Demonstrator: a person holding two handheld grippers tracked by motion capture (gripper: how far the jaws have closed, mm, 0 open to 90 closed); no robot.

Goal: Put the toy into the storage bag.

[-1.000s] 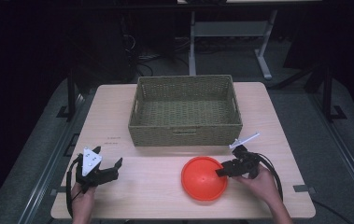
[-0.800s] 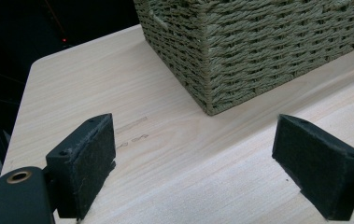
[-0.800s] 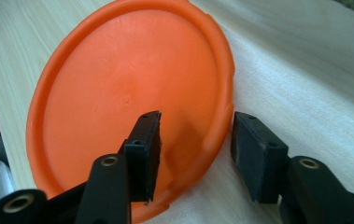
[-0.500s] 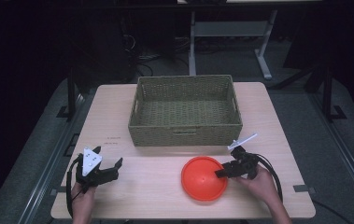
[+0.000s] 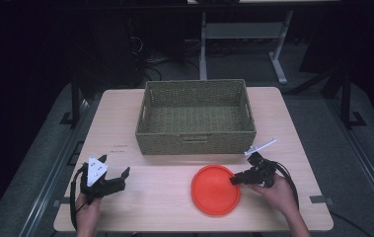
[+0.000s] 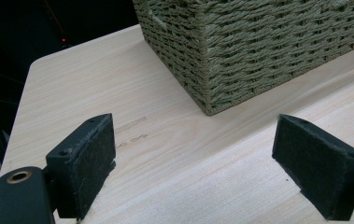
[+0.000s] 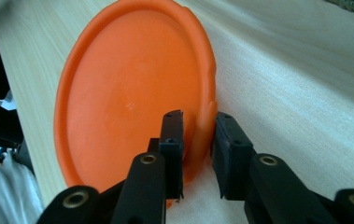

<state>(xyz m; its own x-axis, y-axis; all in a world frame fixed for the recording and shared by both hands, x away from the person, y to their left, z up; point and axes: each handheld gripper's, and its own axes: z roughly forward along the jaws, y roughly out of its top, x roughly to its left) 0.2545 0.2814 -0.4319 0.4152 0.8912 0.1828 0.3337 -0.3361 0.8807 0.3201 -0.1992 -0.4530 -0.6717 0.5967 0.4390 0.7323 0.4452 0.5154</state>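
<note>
My right tongs (image 5: 234,180) sit at the right edge of the orange plate (image 5: 215,189), near the front right of the desk (image 5: 169,197). In the right gripper view the plate (image 7: 128,102) rim runs between the two black pads (image 7: 172,135), one pad inside the rim and one outside; the jaws have just been closing on it and now look clamped on the rim, though a thin gap on the outer side is hard to rule out. The plate lies flat on the desk, just in front of the woven basket (image 5: 196,116), not touching it. My left tongs (image 5: 118,181) rest on the front left of the desk, well apart from the plate, jaws wide open with bare wood between them; in the left gripper view the pads (image 6: 86,163) frame the desk (image 6: 174,154) and a corner of the basket (image 6: 258,46) ahead. The desk is pale light wood, smooth grain, rounded corners, faint small print near the left side. The basket is olive-green wicker, rectangular, standing mid-desk toward the back. The room is dark: grey carpet floor (image 5: 41,148) around the desk, a white metal stand frame (image 5: 239,34) behind, cables (image 5: 147,49) on the floor at the back.
</note>
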